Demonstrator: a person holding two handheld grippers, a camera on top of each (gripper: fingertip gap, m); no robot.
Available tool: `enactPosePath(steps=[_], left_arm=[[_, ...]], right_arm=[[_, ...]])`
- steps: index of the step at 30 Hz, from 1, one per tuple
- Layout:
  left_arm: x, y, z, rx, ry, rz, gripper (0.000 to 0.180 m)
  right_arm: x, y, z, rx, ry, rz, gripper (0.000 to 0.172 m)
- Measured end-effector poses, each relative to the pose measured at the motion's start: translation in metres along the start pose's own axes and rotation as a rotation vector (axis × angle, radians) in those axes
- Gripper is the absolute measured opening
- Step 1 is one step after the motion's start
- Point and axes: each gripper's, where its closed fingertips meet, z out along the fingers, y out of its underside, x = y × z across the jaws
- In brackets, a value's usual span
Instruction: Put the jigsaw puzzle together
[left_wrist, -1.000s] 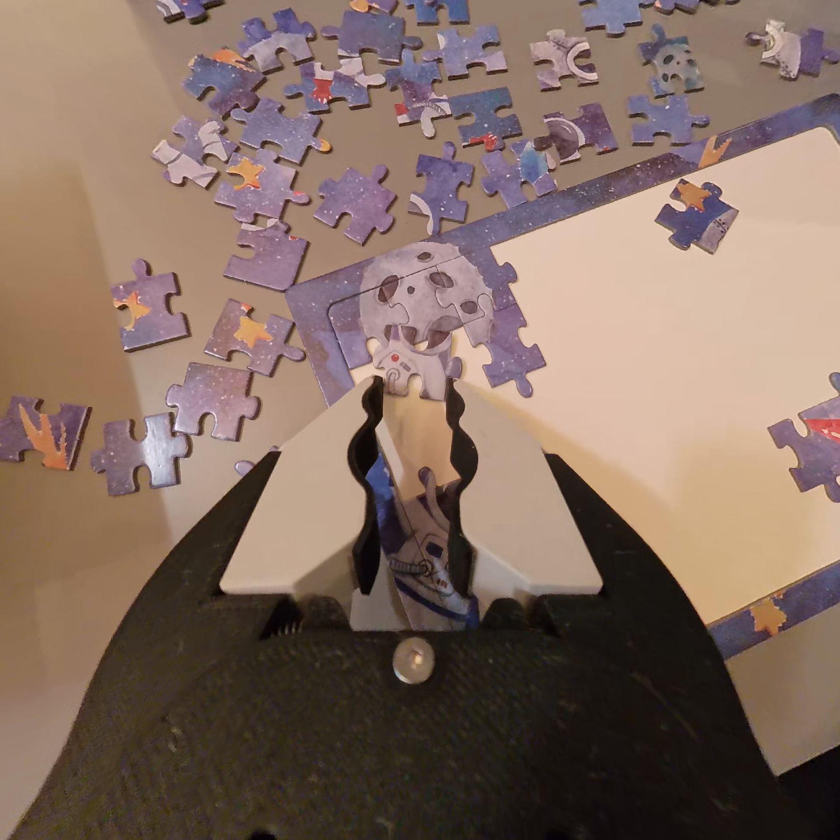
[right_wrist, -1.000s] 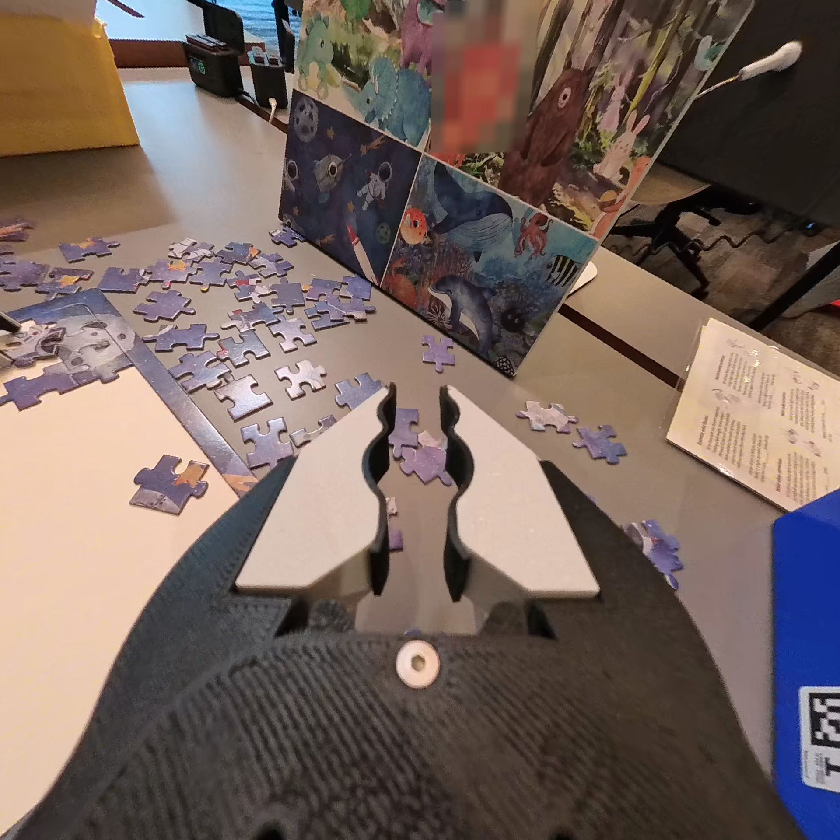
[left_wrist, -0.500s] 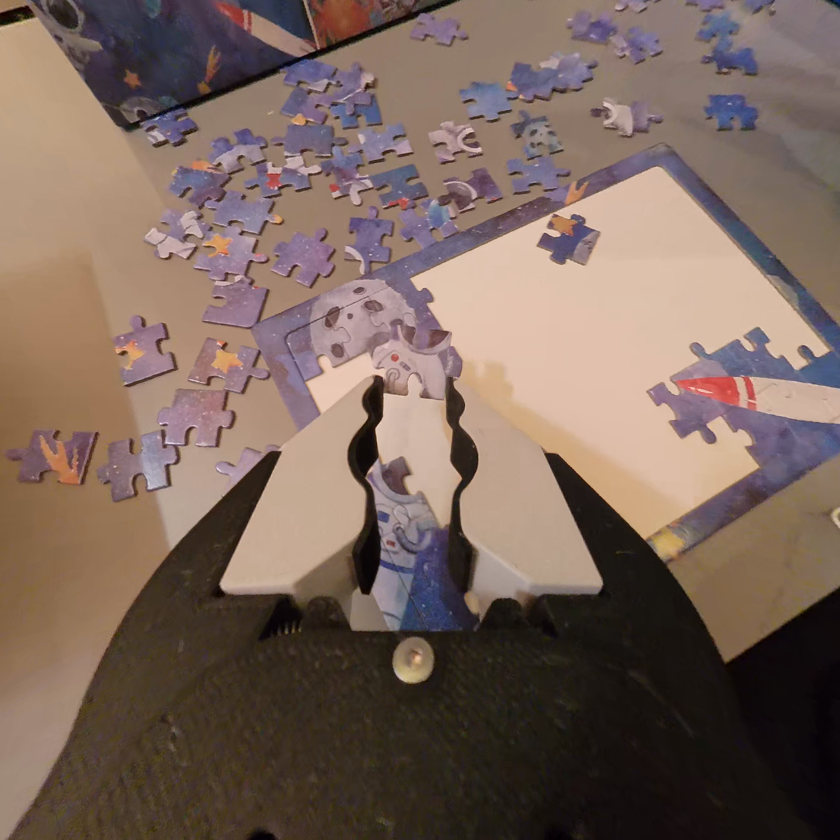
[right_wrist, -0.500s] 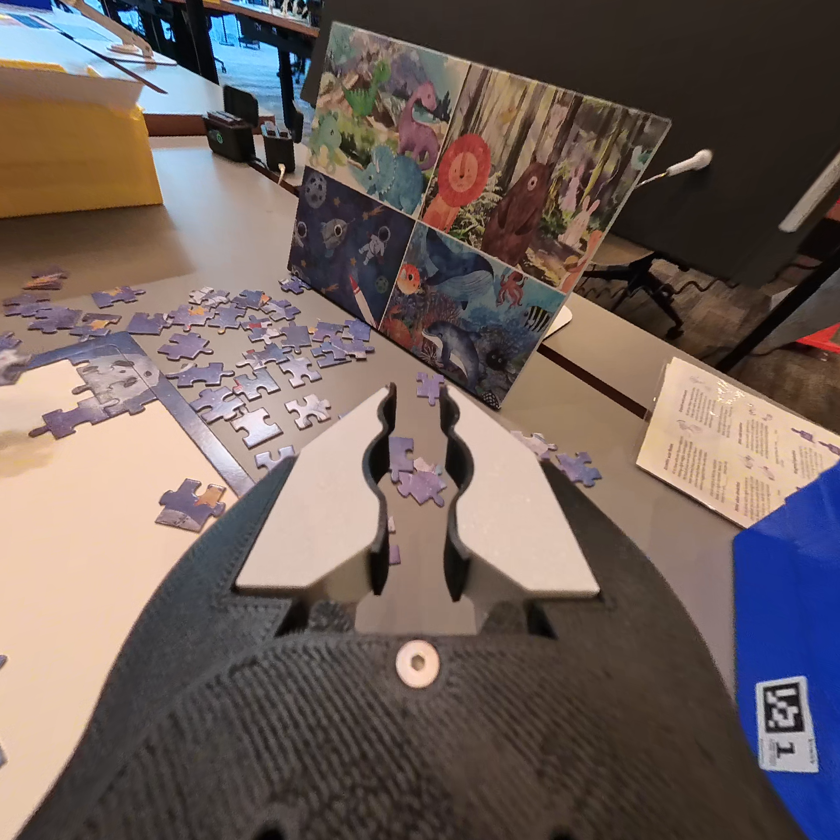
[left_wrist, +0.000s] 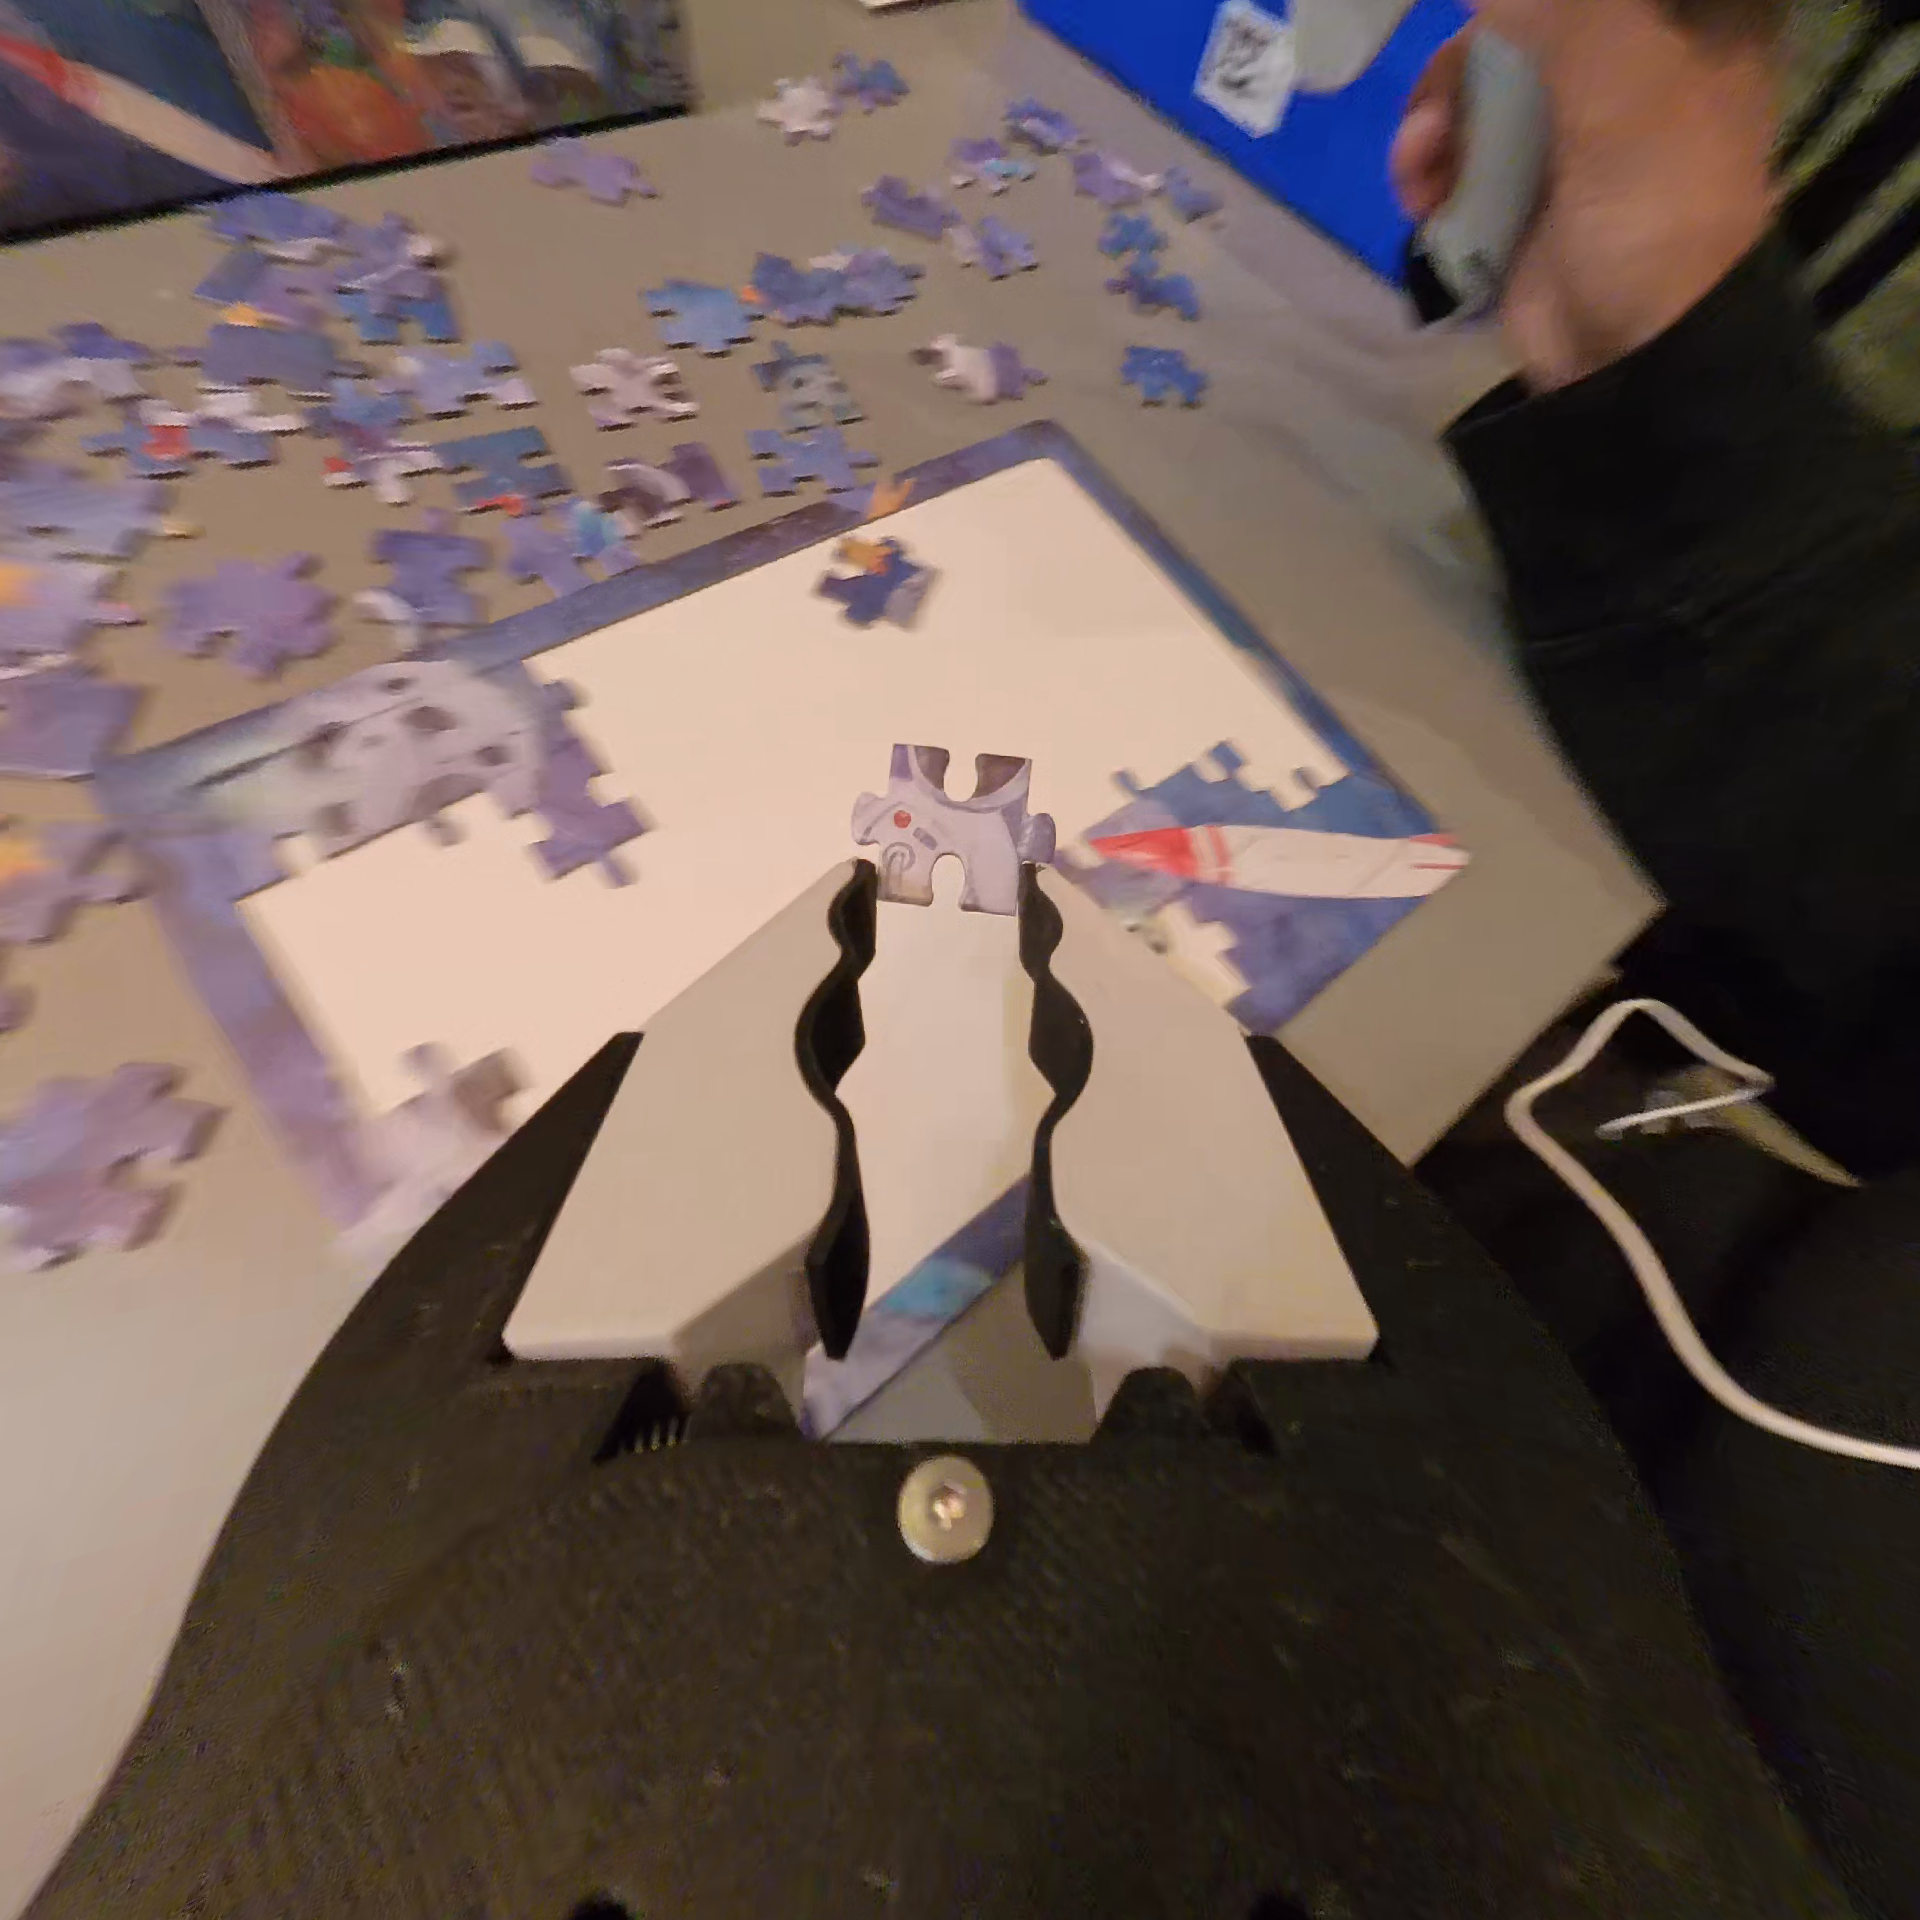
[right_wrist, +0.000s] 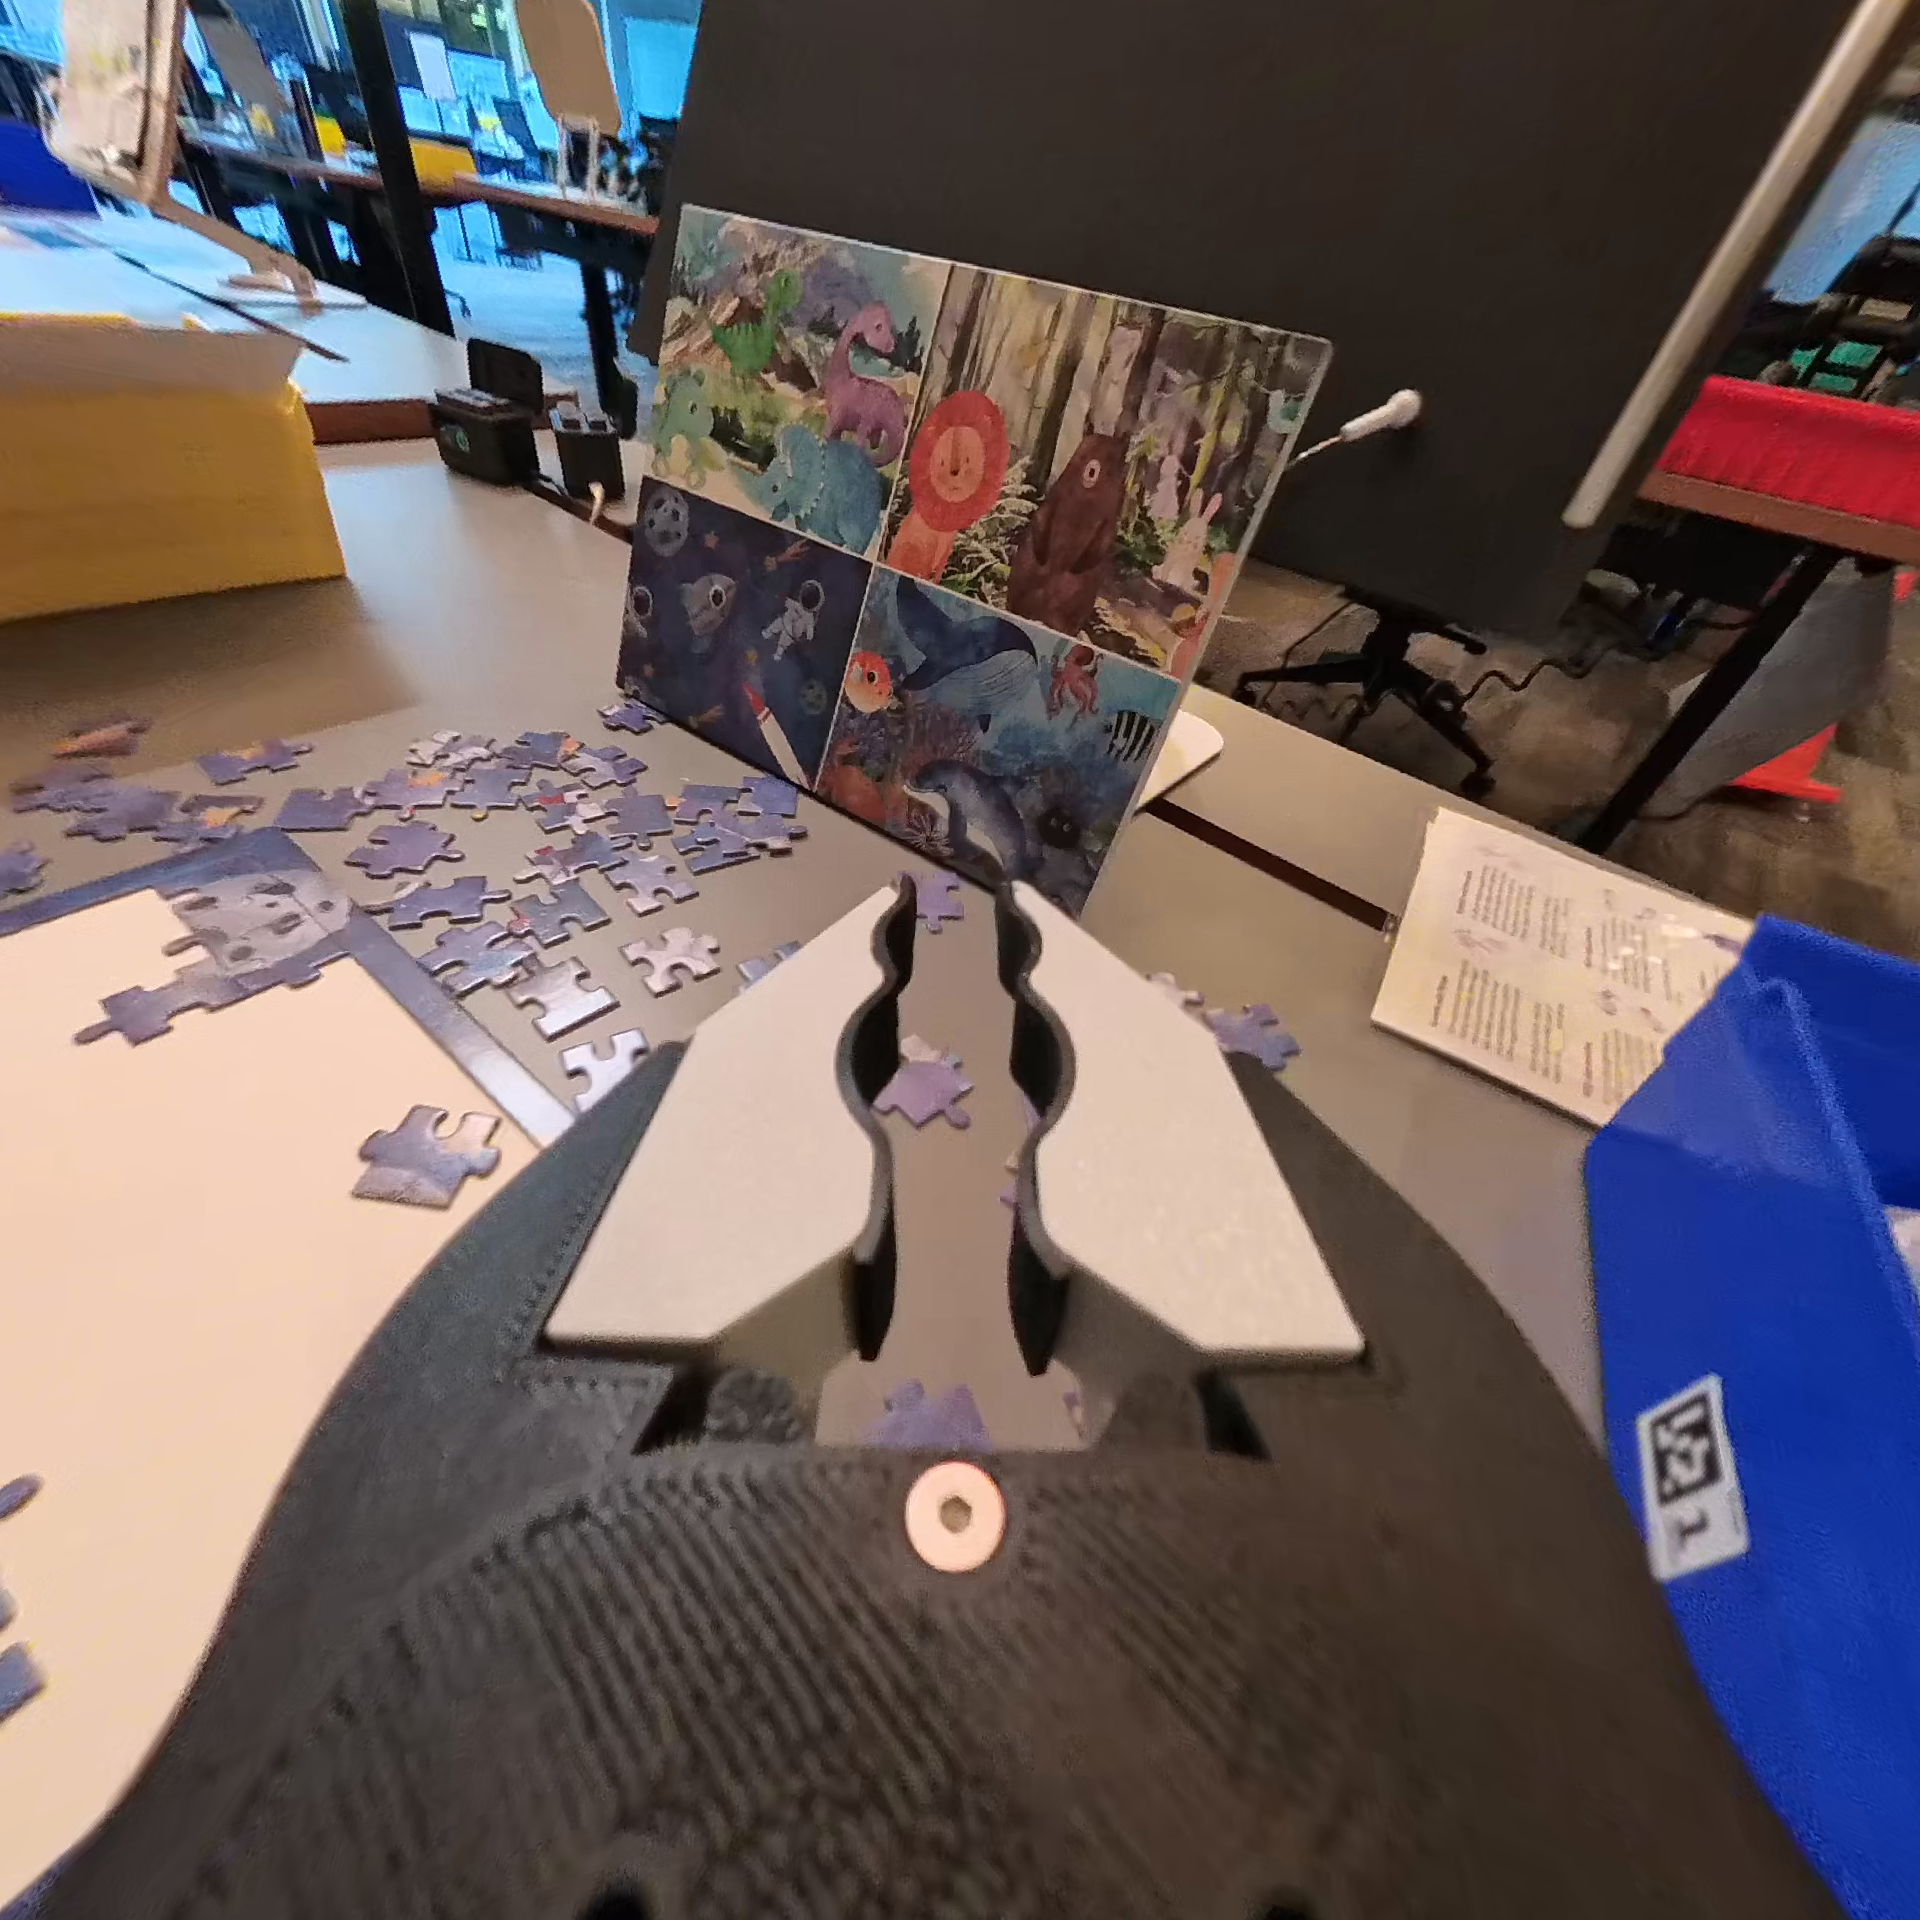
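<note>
My left gripper (left_wrist: 948, 878) is clamped on a pale lilac puzzle piece (left_wrist: 951, 826), both pads pressing its side edges at the fingertips. The piece stands upright above the white puzzle board (left_wrist: 727, 748), its notched edge pointing up and away from me; it is near square, no clear long axis. My right gripper (right_wrist: 956, 899) hangs parted and bare over loose pieces (right_wrist: 582, 831) on the grey table (right_wrist: 1299, 935).

Dim warm light, motion blur, wide-angle distortion
</note>
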Motion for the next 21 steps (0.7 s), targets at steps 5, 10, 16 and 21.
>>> enactPosePath(steps=[5, 10, 16, 21], left_arm=[[0.063, -0.006, 0.040, -0.041, 0.148, 0.107, 0.027], [0.111, -0.022, 0.105, -0.126, 0.187, 0.337, 0.027], [0.129, -0.032, 0.177, -0.243, 0.159, 0.502, 0.027], [0.120, -0.046, 0.187, -0.239, 0.128, 0.506, 0.043]], right_arm=[[0.014, 0.011, -0.035, 0.005, 0.090, -0.014, 0.012], [0.032, -0.001, -0.070, 0.133, 0.137, 0.056, 0.009], [0.058, 0.011, -0.098, 0.158, 0.191, 0.149, 0.011], [0.068, 0.026, -0.108, 0.100, 0.252, 0.112, 0.014]])
